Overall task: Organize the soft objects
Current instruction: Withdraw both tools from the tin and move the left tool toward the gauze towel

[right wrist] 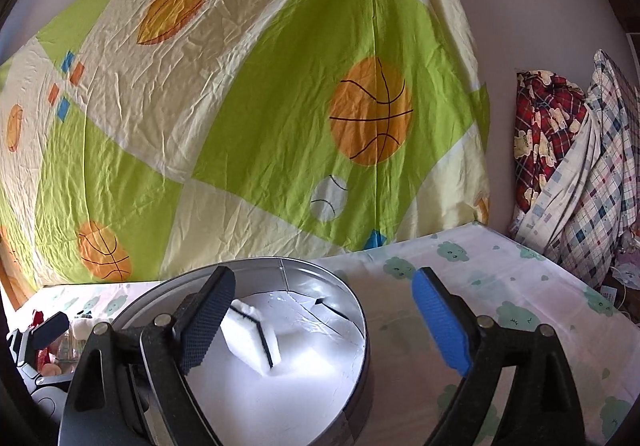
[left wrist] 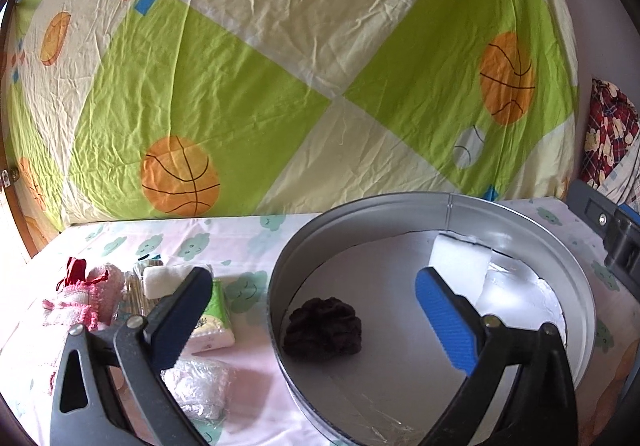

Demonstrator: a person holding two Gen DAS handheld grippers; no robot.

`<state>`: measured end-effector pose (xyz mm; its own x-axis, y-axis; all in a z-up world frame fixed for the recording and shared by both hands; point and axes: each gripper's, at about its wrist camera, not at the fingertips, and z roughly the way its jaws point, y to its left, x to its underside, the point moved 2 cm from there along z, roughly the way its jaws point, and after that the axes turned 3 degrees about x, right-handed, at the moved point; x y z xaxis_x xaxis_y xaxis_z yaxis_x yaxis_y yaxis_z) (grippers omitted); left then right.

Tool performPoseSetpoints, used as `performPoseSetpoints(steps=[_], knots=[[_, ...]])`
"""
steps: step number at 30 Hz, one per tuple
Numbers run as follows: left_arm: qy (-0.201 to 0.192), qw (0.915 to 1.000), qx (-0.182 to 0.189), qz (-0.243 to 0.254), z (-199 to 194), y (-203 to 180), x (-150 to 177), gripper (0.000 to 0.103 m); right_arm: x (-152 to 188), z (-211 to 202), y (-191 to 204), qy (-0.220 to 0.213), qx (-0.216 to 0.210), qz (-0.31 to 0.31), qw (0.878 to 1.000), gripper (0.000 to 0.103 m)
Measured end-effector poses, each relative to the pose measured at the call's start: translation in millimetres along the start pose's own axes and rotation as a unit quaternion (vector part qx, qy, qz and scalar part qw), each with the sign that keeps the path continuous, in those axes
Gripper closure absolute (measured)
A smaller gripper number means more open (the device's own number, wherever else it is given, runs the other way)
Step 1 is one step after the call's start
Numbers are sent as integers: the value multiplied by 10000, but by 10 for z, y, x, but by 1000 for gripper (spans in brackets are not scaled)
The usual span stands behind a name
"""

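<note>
A round grey metal tin (left wrist: 280, 270) stands on the table, white inside. In it lie a dark brown fluffy scrunchie (left wrist: 323, 328) at the left and a white sponge (left wrist: 460, 260) at the far side. My left gripper (left wrist: 316, 310) is open, its jaws wide over the tin's left rim with nothing between them. In the right wrist view the tin (right wrist: 356, 310) and the white sponge (right wrist: 252, 338) with a dark stripe show again. My right gripper (right wrist: 324, 322) is open above the tin's right rim, empty. The left gripper's tip (right wrist: 52, 328) shows at the left edge.
Left of the tin lie a pink towel (left wrist: 86, 296), a white roll (left wrist: 160, 280), a green tissue pack (left wrist: 214, 320) and a clear wrapped bundle (left wrist: 200, 386). A green and cream sheet with basketballs (left wrist: 280, 66) hangs behind the table. Plaid bedding (right wrist: 560, 150) is piled at the right.
</note>
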<state>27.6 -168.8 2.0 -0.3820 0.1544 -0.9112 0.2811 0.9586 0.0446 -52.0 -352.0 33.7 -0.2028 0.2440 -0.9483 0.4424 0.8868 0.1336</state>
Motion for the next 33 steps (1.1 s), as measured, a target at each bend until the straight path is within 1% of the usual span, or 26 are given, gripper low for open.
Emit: performPoseSetpoints(steps=[4, 7, 12, 15, 21, 25, 33], knots=[[5, 10000, -66, 19, -8, 36, 28, 0, 16, -23, 26, -70, 37, -70, 9999, 11], [11, 9999, -128, 16, -16, 77, 48, 0, 10, -73, 28, -245, 85, -75, 9996, 11], [-48, 9997, -229, -69, -53, 182, 65, 0, 13, -158, -3, -556, 156, 95, 9983, 11], [-61, 9994, -317, -113, -65, 254, 77, 0, 26, -165, 0, -550, 158, 149, 9982, 11], [-25, 9990, -324, -305, -88, 393, 107, 0, 60, -195, 50, -579, 151, 117, 9981, 11], [-31, 9989, -362, -288, -117, 458, 124, 0, 88, -233, 88, -587, 108, 159, 9981, 11], [18, 9983, -407, -421, -168, 671, 174, 0, 116, -328, 216, -755, 135, -82, 9970, 11]])
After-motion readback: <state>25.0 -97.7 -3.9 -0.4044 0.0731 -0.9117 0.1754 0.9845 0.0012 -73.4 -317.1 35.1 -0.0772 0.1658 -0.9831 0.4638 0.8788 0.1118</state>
